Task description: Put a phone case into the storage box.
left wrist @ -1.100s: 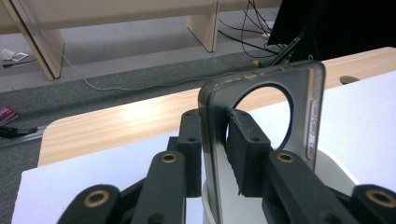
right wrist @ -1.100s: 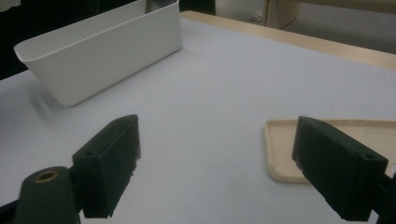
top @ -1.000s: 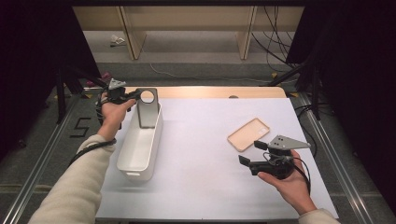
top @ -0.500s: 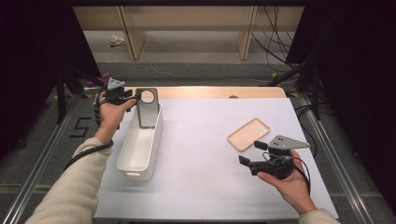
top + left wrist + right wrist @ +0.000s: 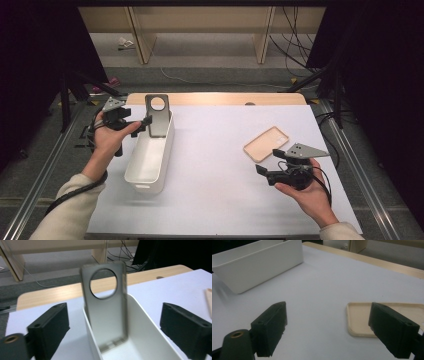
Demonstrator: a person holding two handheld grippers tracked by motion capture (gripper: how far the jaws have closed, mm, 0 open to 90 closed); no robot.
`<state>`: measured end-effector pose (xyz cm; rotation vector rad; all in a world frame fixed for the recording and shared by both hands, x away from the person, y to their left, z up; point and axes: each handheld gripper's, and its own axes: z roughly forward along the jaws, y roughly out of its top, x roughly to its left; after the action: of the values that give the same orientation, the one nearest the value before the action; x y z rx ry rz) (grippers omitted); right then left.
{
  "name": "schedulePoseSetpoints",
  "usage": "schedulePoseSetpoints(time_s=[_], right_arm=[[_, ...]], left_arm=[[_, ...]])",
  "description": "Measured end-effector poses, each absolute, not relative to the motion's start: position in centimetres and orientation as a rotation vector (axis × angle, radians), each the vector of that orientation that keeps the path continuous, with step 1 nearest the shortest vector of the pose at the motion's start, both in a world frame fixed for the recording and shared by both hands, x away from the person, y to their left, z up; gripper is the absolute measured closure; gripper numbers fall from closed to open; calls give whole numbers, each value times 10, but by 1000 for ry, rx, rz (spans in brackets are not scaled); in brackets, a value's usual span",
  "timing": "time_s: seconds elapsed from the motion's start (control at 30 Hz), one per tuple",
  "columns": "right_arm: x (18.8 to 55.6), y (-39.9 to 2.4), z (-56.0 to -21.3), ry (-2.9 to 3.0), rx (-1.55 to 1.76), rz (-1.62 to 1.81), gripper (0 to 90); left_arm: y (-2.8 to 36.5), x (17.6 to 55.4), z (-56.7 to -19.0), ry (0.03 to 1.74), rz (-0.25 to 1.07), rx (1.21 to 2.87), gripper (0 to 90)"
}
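A grey phone case (image 5: 158,116) with a round camera hole stands upright in the far end of a white bin (image 5: 150,160), leaning on its end wall. My left gripper (image 5: 144,123) sits just left of it; its jaws have just been opening, and they now stand wide with nothing pressed between them. In the left gripper view the grey phone case (image 5: 105,307) stands ahead of the open left gripper (image 5: 115,322), apart from both jaws. My right gripper (image 5: 267,169) is open near a beige phone case (image 5: 266,143) lying flat on the table. The beige phone case (image 5: 367,317) lies in front of the right gripper (image 5: 329,315).
The white bin (image 5: 262,262) runs lengthwise along the left side of the white tabletop (image 5: 220,200). A wooden strip (image 5: 225,98) edges the table's far side. Metal rails flank the table, and cables (image 5: 295,45) lie on the floor beyond it.
The left gripper let go of the grey phone case and drew back to the left. The case stays upright in the bin. The right hand has not moved.
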<state>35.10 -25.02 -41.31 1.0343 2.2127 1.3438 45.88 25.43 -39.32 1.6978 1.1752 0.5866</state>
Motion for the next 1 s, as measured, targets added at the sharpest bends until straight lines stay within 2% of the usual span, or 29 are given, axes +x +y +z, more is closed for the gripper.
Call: schedulePoseSetpoints(time_s=[0.27, 0.63, 1.0], right_arm=[[356, -249, -416, 2203, 1039, 1322, 161], [361, -246, -418, 2210, 1030, 1320, 161], [363, -245, -420, 2213, 1037, 1317, 161]], left_arm=[[250, 417, -400, 1135, 562, 1707, 1], [236, 370, -414, 1037, 546, 1708, 0], [224, 350, -418, 935, 573, 1738, 0]])
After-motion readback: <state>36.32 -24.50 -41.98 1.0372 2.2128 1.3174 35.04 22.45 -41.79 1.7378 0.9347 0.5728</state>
